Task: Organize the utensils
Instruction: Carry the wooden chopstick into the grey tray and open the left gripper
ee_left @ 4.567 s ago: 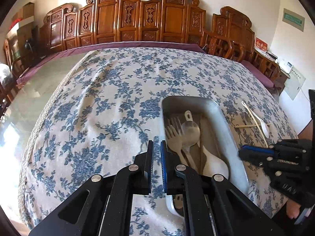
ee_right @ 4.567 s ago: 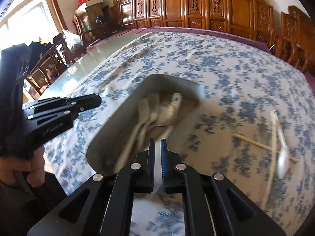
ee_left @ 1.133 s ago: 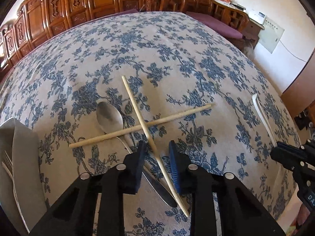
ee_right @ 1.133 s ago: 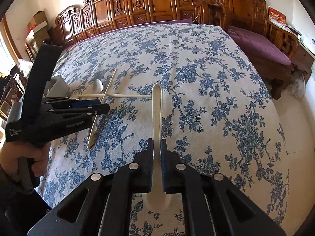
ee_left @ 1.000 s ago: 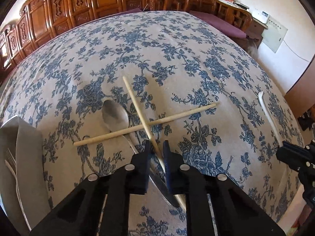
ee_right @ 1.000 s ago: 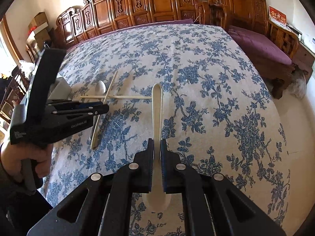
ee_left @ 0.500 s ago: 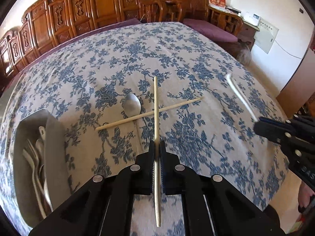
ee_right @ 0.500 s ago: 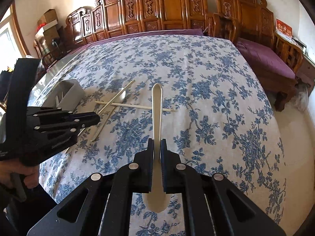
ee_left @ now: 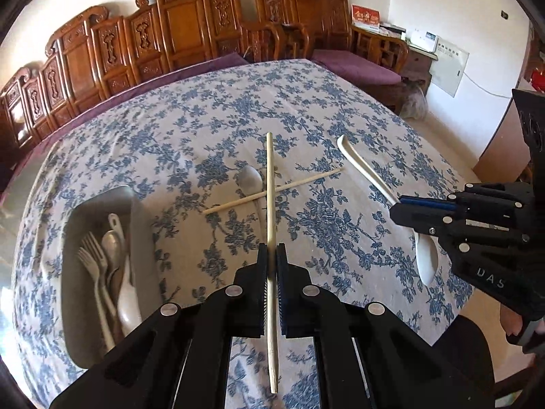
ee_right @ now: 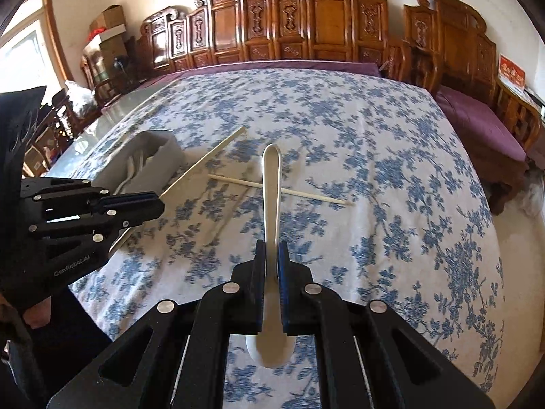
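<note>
Over the near edge of the table: both tools carry a utensil above the cloth, with the tray off to the left.
Chopstick (ee_left: 271, 204): thin, pale, round wood, tapering, clamped around its near third by the left gripper (ee_left: 271, 266), its long far end sticking out unsupported.
White spoon (ee_right: 271, 204): smooth glossy plastic with a long flat handle and a broad bowl; the right gripper (ee_right: 271, 266) is closed on the handle, and the bowl hangs back under the jaws.
Left on the cloth: a second chopstick (ee_left: 272, 189) lies crosswise near the middle of the table, across a metal spoon (ee_left: 252, 180) with a dull grey bowl.
Tray (ee_left: 73, 225): grey, oblong, with rounded corners and raised walls, on the near left; it already holds pale forks, spoons and a white ladle-like piece heaped together.
Risk, chopstick: a slick round stick held off centre could swivel or slide out, I'd say, if swung fast toward the tray.
Risk, spoon: the heavy bowl end might tip the handle in the jaws.
Risk, tray: the long ends could catch the wall or stir up the pile already inside.
Risk, tools: carried close together, the two grippers might knock each other.
Cloth (ee_right: 374, 156): soft cream fabric printed with blue flowers, slightly rumpled, likely to drag if snagged.
</note>
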{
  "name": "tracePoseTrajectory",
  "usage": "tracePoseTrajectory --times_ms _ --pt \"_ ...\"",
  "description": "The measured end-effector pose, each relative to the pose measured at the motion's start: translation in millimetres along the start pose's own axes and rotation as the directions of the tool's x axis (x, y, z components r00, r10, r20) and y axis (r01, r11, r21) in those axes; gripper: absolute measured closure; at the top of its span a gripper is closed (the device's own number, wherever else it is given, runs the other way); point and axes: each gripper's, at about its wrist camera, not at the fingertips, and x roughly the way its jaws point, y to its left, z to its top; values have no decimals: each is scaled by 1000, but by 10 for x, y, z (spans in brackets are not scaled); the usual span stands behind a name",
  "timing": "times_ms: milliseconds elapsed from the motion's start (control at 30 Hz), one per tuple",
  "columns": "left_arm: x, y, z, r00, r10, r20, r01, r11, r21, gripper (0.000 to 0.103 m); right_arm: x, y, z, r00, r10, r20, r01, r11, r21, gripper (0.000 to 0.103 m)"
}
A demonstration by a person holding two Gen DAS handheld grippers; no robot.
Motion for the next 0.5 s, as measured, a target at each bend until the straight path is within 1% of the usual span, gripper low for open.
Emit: tracePoseTrajectory --times_ms 300,400,500 --pt "-252 269 -40 999 26 32 -24 999 -32 99 -73 261 45 999 34 14 -34 999 -37 94" --pt "-321 415 -59 999 34 39 -32 998 -53 99 -96 323 55 999 47 21 -46 998 -43 94" --pt "-378 586 -86 997 59 41 -56 996 -72 99 -105 372 57 998 54 24 -53 997 -52 94"
